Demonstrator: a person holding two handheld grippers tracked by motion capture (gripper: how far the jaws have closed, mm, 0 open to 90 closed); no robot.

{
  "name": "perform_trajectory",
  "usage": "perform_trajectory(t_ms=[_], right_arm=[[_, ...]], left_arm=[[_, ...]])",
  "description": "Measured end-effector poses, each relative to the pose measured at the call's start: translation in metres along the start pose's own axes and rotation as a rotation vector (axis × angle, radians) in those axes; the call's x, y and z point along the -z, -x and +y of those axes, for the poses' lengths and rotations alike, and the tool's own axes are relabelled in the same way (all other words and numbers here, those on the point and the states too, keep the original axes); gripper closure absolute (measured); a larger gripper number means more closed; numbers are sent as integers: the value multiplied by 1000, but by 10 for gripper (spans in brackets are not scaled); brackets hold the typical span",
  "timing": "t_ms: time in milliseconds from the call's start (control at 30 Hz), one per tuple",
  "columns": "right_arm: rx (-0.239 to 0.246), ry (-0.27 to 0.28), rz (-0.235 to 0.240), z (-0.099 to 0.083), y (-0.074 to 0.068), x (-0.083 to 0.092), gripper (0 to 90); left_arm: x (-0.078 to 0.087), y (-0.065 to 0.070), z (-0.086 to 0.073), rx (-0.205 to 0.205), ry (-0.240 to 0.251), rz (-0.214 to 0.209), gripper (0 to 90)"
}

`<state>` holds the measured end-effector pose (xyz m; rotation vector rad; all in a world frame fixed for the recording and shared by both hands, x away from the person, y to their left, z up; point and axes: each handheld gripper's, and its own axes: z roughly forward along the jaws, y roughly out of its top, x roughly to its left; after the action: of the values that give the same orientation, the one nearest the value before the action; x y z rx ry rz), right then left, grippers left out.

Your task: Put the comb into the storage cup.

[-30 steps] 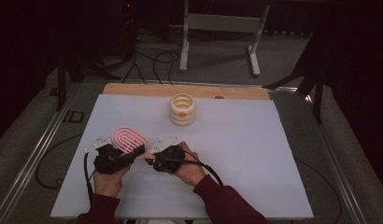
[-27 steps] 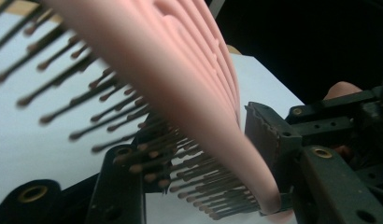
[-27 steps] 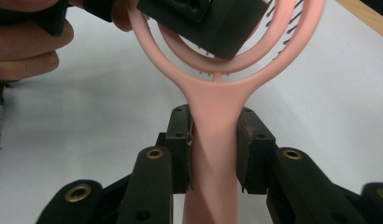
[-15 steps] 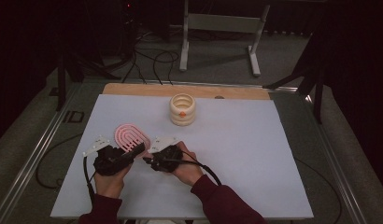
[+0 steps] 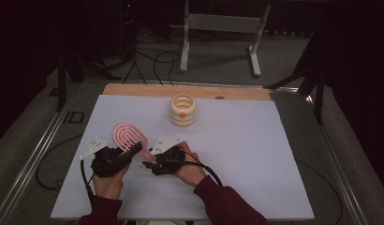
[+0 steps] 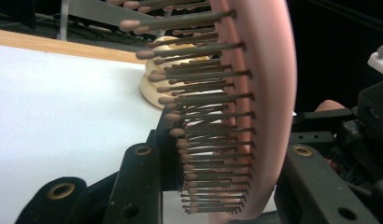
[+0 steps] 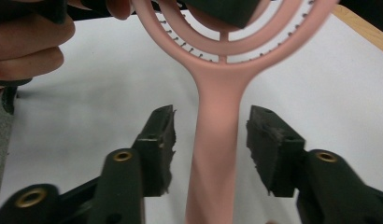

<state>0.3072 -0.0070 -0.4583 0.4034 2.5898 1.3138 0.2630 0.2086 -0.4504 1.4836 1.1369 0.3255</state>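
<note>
While the left tool [image 5: 134, 151] pinches the brush [image 5: 128, 136] by its head above the counter [image 5: 237, 154], the right tool [image 7: 210, 140] has just been opening, its jaws spread clear of the handle, likely passing the brush over.

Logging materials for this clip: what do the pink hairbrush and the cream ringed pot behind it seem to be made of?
Pink hairbrush: likely moulded plastic, matte; smooth one-piece handle and looped ribs, thin dark bristles with rounded tips. Cream ringed pot: possibly plastic or glazed ceramic, slight sheen on stacked rounded ridges; too far to settle.
</note>
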Motion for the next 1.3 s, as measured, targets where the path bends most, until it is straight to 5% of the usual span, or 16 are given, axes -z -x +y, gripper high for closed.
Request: perform_trajectory(t_ms=[400, 733, 833, 1300], right_arm=[[-51, 19, -50, -12, 13, 22, 217], [-80, 34, -98, -24, 22, 45, 151], [-124, 55, -172, -45, 33, 68, 131], [-198, 104, -287, -80, 55, 110, 109]], left_arm=[[6, -2, 1, -17, 22, 21, 644], [9, -3, 2, -20, 30, 27, 644], [10, -2, 2, -31, 33, 27, 644], [15, -5, 4, -28, 56, 31, 644]])
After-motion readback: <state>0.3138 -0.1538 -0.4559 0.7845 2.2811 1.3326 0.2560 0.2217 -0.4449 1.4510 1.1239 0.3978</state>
